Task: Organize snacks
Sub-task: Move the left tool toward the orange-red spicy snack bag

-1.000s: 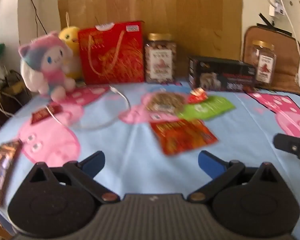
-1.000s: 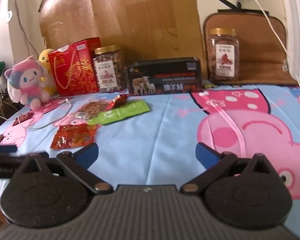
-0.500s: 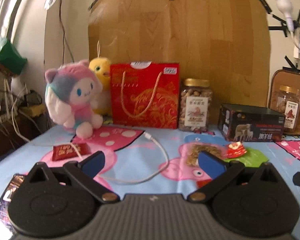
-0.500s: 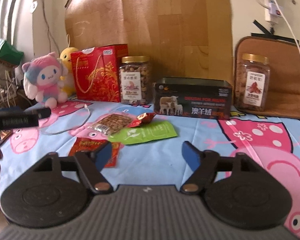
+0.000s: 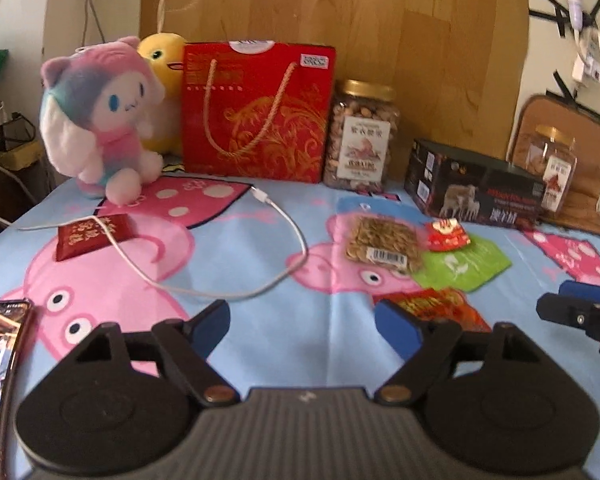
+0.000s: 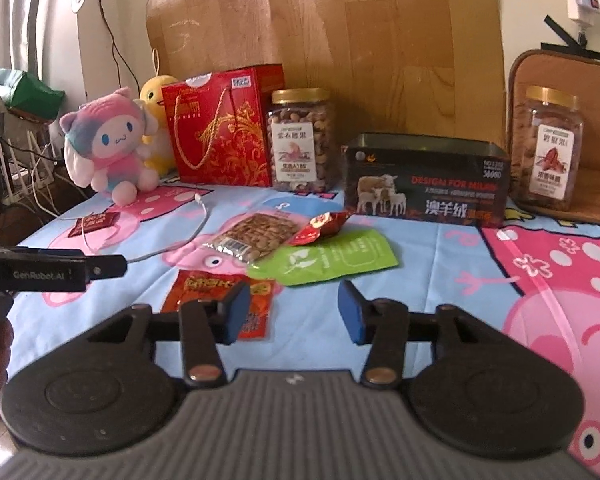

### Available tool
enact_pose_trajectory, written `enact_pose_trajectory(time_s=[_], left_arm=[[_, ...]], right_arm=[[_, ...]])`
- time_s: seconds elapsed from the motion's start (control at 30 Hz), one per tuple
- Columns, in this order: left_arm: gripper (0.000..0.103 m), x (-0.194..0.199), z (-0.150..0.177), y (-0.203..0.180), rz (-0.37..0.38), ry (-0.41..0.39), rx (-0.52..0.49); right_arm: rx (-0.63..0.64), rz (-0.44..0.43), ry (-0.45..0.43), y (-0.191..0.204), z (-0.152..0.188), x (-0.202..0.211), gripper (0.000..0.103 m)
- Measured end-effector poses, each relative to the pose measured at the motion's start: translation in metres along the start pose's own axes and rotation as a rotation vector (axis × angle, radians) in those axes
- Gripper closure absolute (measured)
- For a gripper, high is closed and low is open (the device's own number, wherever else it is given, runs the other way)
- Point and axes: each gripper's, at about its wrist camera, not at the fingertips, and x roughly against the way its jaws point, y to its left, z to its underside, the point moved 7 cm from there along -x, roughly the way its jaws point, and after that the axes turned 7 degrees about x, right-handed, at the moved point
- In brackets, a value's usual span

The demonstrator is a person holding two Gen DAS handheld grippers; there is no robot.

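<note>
Loose snack packets lie mid-table: a clear seed pack point(image 5: 382, 244) point(image 6: 256, 236), a small red wrapper point(image 5: 446, 234) point(image 6: 320, 226), a green pouch point(image 5: 466, 266) point(image 6: 324, 258) and an orange-red packet point(image 5: 432, 306) point(image 6: 216, 290). A dark red packet point(image 5: 90, 234) point(image 6: 94, 222) lies far left. My left gripper point(image 5: 302, 330) hovers above the cloth, jaws closing with nothing between them; its right finger edges over the orange-red packet. My right gripper point(image 6: 294, 312) is also closing on nothing, its left finger above that same packet.
Along the back stand a red gift bag point(image 5: 256, 110), two nut jars point(image 5: 362, 138) point(image 6: 550, 148), a black box point(image 6: 426, 180) and plush toys point(image 5: 100, 116). A white cable point(image 5: 228, 280) loops across the cloth. A phone point(image 5: 0, 364) lies at the left edge.
Both grippers' jaws have narrowed, the right more than the left. The left view swung from the packets toward the gift bag and plush toys; the right view shifted left toward the packets.
</note>
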Motion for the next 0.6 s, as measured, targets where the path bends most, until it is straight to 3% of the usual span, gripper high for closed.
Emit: enact_pose_trajectory(time_s=[0.43, 0.6], left_arm=[[0.026, -0.011, 0.002, -0.009, -0.026, 0.048, -0.019], [0.026, -0.014, 0.001, -0.011, 0.028, 0.088, 0.01]], right_arm=[[-0.099, -0.056, 0.079, -0.011, 0.013, -0.013, 0.052], [-0.124, -0.077, 0.096, -0.014, 0.015, -0.017, 0.052]])
